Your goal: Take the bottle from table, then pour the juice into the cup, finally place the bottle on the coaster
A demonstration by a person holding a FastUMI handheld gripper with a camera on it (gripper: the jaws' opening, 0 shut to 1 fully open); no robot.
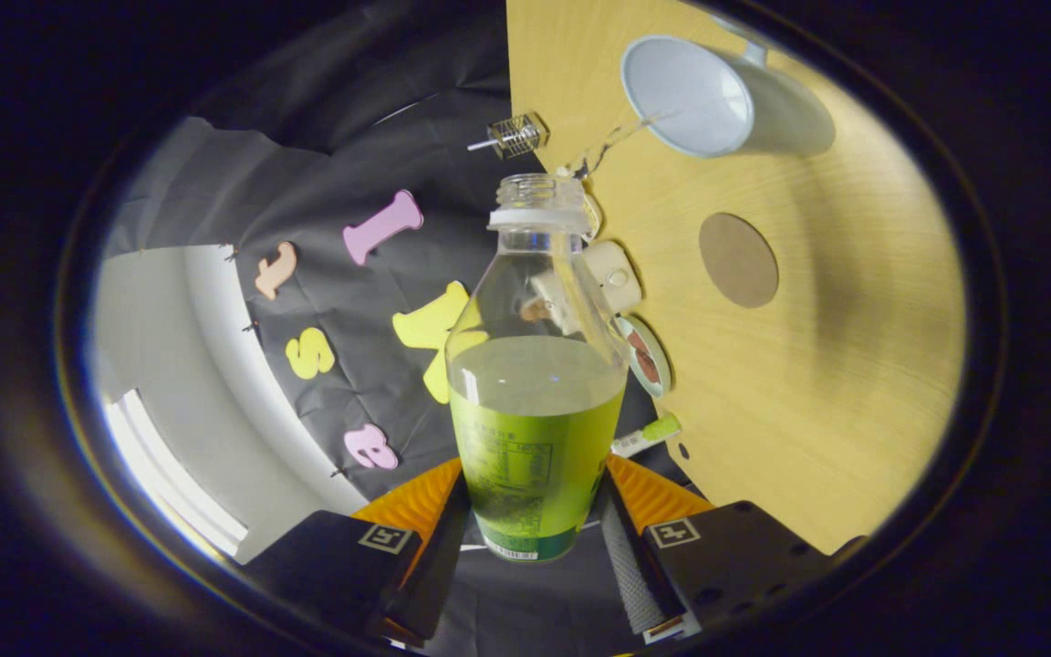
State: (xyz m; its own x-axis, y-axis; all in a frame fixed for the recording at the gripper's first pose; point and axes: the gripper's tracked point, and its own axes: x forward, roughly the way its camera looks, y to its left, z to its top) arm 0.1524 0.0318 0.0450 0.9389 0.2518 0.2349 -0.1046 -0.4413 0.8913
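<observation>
A light wooden table (817, 383) is seen on the right side of the frame, and it looks tipped up on its side because the camera is turned. The dark cloth wall is seen on the left, with a pale wall and a bright strip at the lower left. A small wire cage thing (516, 135) is seen near the top, by the table's edge. A few small things, among them a pale round one (615, 276) and a green and white pen-like thing (649, 434), are seen along that edge, behind the bottle.

The gripper (535, 529) is held rolled over sideways, and its two fingers (626, 566) are seen at the bottom middle. The jaws are closed on the bottle (535, 411), and its lower part is pressed from both sides.

The bottle is held between the fingers, in the middle of the frame, with its open neck pointing up. No cap is on it. It is clear, with a green label, and it is about half full of yellow-green juice (533, 429).

The white cup (694, 96) is seen at the upper right, on the table. The round brown coaster (738, 260) is seen below the cup, apart from it.
</observation>
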